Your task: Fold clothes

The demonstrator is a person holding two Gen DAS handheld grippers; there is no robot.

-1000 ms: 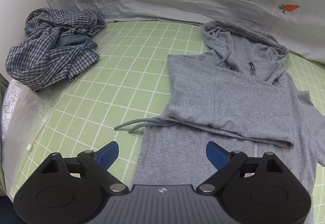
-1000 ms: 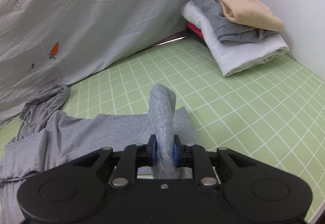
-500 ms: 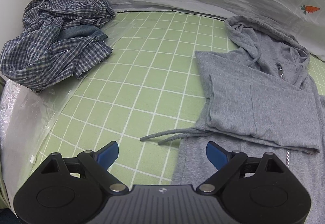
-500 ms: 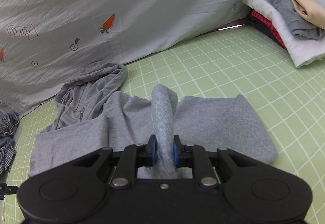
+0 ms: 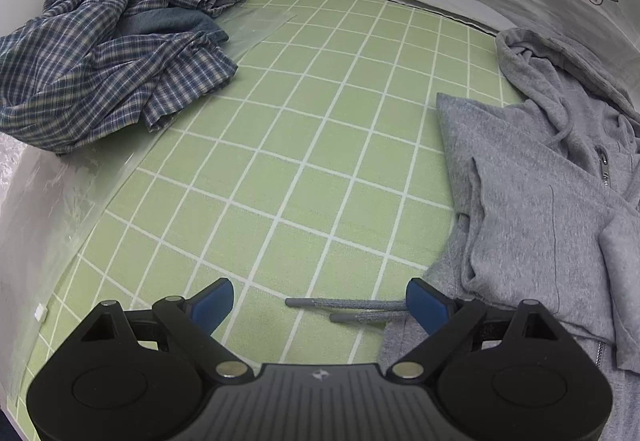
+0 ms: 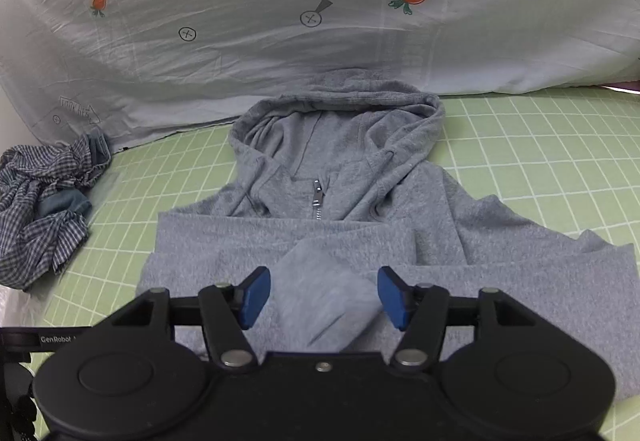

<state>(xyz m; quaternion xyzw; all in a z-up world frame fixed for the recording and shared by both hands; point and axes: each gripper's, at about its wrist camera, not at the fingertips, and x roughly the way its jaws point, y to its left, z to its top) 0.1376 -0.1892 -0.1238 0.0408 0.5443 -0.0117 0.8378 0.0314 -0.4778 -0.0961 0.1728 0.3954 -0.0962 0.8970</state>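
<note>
Right hand-held gripper [image 6: 324, 297] jaws opening, releasing the sleeve cuff [image 6: 324, 305] it had pinched, now laid across the grey zip hoodie [image 6: 340, 201] on the green grid mat [image 5: 280, 161]; left hand-held gripper [image 5: 320, 305] open, empty, so sleeve fold done.

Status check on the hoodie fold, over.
Right gripper opening, sleeve cuff loose between pads. Left gripper open, empty, over drawstrings. Grey hoodie flat, sleeves folded in. Plaid shirt clear.

Left gripper [image 5: 318, 305]: lower centre of frame, blue pads spread wide, pointing steeply down. Right gripper [image 6: 324, 297]: lower centre, jaws opening, pads clear of cloth.
</note>
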